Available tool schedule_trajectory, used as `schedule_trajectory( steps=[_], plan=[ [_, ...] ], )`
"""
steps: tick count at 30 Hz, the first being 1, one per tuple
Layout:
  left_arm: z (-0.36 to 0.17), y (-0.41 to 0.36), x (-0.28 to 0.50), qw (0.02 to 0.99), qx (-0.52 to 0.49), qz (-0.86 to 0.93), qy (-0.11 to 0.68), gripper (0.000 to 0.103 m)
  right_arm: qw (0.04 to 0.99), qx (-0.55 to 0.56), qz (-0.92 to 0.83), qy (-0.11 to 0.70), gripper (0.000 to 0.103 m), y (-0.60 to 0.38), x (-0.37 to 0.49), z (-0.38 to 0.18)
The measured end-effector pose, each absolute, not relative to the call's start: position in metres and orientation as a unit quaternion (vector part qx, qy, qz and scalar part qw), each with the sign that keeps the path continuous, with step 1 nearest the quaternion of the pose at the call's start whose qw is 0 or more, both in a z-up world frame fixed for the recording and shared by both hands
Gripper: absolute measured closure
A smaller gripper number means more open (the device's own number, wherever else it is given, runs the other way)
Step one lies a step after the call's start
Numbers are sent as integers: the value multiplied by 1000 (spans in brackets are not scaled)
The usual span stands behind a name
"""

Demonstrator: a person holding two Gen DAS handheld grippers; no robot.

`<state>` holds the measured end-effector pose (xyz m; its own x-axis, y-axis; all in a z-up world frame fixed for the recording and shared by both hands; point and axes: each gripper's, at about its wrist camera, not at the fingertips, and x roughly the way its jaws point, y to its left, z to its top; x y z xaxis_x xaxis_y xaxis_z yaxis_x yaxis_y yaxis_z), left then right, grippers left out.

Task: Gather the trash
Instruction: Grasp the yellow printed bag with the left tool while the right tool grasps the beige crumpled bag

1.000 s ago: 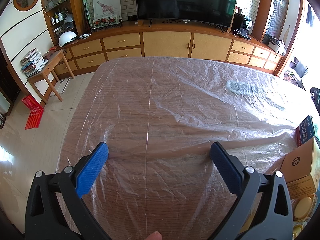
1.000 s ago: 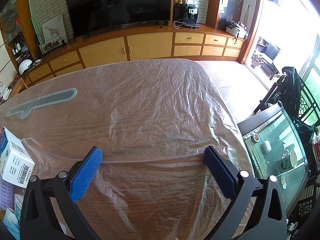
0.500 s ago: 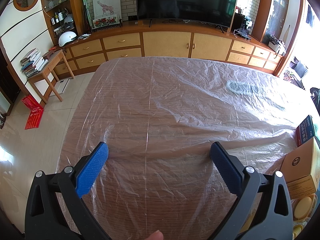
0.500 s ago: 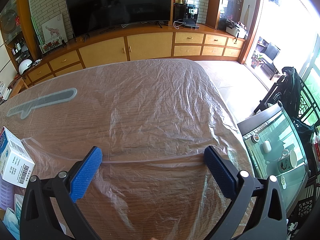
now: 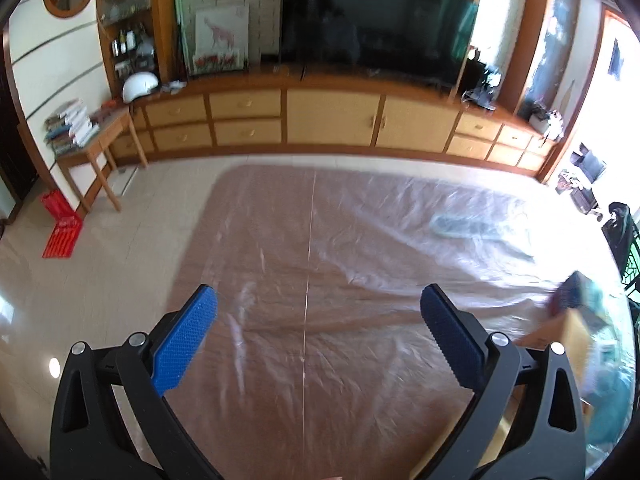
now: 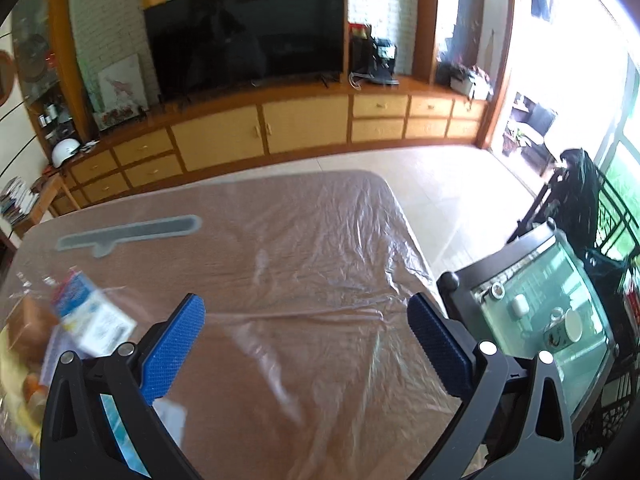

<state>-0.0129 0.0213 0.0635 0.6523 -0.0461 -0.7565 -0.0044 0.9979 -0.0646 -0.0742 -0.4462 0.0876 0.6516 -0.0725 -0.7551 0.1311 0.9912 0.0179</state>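
Note:
A pile of trash lies on the plastic-covered table [image 5: 320,320]. In the right wrist view it sits at the lower left: a white and blue carton [image 6: 94,316], a brown box [image 6: 28,324] and yellow packaging [image 6: 16,392]. In the left wrist view the same pile is blurred at the far right, with a cardboard box [image 5: 568,332] and a dark box [image 5: 570,294]. My left gripper [image 5: 318,320] is open and empty above the table. My right gripper [image 6: 306,328] is open and empty, just right of the carton.
A grey flat strip [image 6: 128,232] lies under the plastic sheet towards the far side. A glass side table [image 6: 552,320] with cups stands right of the table. A TV cabinet [image 5: 332,120] runs along the far wall. A small wooden desk [image 5: 96,148] stands at left.
Both grippers have lifted and pulled back, so more floor and wall show. The views are motion blurred. The trash pile has come further into the right wrist view. Both stay open.

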Motion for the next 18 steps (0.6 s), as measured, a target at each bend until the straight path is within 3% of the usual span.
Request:
schedule_trajectory(
  steps=[4, 9, 18],
  plan=[
    [81, 8, -62, 906, -29, -76, 415, 2, 912, 15, 5, 409, 4, -415, -125, 109],
    [71, -17, -109, 882, -41, -128, 451, 2, 897, -8, 58, 437, 4, -369, -172, 93],
    [35, -27, -128, 846, -110, -134, 504, 2, 870, 85, 105, 475, 4, -331, -209, 73]
  ],
)
